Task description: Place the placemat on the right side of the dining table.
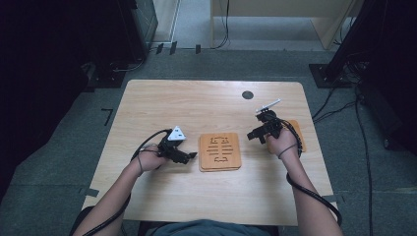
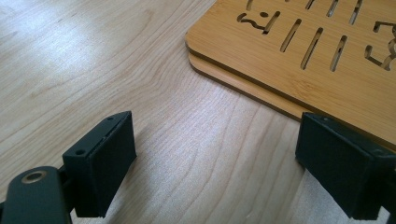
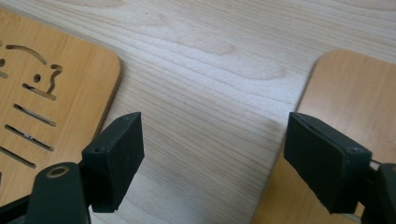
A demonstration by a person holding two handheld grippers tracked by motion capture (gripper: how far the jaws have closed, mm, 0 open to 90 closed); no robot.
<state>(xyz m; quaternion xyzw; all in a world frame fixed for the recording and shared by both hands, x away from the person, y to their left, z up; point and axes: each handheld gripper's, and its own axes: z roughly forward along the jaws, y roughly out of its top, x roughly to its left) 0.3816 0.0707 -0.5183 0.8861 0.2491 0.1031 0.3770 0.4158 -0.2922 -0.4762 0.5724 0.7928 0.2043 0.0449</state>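
Two slotted wooden boards (image 1: 220, 152) are lying stacked mid-table (image 1: 162, 103), and a third board (image 1: 298, 133) is sitting apart at the right. Nothing is being held yet: the left gripper (image 1: 191, 156) is waiting beside the stack with jaws apart, the right gripper (image 1: 252, 135) is hanging open between stack and lone board. Nothing is blocking either gripper.

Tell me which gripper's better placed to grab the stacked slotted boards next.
Left, probably. The left gripper sits right beside the stacked slotted boards, jaws open, one jaw close to their corner edge in the left gripper view. The right gripper is open too, over bare table between the stack and a plain board.
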